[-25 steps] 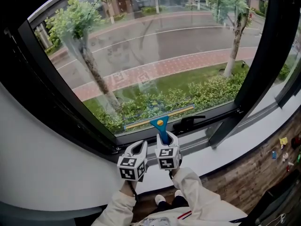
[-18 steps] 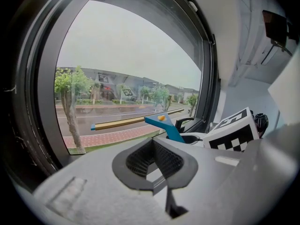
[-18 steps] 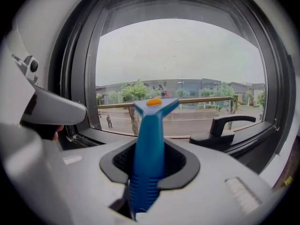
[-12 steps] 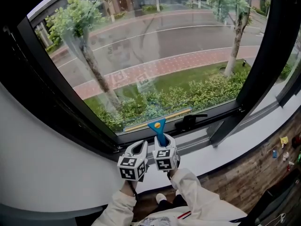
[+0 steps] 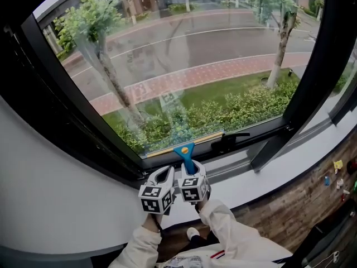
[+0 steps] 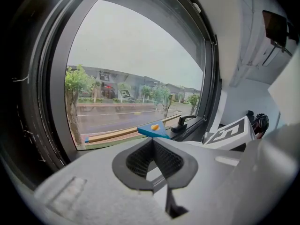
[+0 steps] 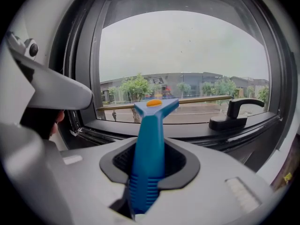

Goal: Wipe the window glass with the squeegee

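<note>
The right gripper (image 5: 189, 168) is seen with its jaws pinched on the blue handle of the squeegee (image 5: 186, 152), which is gripped low on its ribbed part and is pointed straight ahead from between the jaws. In the right gripper view the right gripper (image 7: 150, 165) is shown clamped on either side of the squeegee (image 7: 149, 144), and the orange dot on the handle's triangular head is seen just beyond the jaw tips. Ahead of those jaws the long blade is laid along the bottom edge of the window glass (image 5: 195, 54), level with the lower frame; whether it is pressed against the pane cannot be told. A black window handle (image 5: 228, 142) is mounted on the lower frame, beyond the jaws and off to their right, close to the blade's right end. The left gripper (image 5: 163, 175) is held just beside the right one, on its left, with the two marker cubes nearly touching. In the left gripper view the left gripper (image 6: 154, 159) is shown with its jaws pressed together at the tips and nothing between them; the squeegee (image 6: 152, 131) is seen ahead of them and slightly right, and the window handle (image 6: 183, 122) farther right. Both grippers are held over the white sill (image 5: 290, 161) by arms in cream sleeves (image 5: 234, 233).
</note>
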A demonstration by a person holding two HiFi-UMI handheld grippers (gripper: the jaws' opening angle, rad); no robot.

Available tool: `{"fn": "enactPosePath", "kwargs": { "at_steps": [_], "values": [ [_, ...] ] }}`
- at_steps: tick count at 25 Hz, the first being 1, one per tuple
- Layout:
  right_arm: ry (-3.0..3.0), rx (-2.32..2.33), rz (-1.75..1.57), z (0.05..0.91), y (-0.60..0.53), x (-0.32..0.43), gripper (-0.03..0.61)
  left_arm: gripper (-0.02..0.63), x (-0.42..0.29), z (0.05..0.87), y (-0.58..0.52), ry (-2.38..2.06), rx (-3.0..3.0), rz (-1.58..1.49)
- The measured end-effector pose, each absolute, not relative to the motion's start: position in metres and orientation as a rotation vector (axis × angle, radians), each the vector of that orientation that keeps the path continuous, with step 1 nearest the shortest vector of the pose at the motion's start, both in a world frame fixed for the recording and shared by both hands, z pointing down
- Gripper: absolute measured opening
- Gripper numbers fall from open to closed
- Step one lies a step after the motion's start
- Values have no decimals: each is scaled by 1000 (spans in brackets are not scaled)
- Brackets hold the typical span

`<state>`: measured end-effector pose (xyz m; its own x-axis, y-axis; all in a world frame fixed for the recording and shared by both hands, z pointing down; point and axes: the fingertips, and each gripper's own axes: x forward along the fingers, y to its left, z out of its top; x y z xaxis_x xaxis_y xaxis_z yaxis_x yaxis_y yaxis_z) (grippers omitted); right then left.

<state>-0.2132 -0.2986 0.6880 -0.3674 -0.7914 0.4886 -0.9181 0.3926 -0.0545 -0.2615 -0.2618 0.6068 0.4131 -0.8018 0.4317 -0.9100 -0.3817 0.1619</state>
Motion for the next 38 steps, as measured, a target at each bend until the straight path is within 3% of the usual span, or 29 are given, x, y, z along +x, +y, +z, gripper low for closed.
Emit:
{"fn": "enactPosePath", "kwargs": {
  "at_steps": [38],
  "values": [
    [-2222,1433,450,670,-287,-220,117,0,-300,592,-221,-1473,2297,225]
  ]
}}
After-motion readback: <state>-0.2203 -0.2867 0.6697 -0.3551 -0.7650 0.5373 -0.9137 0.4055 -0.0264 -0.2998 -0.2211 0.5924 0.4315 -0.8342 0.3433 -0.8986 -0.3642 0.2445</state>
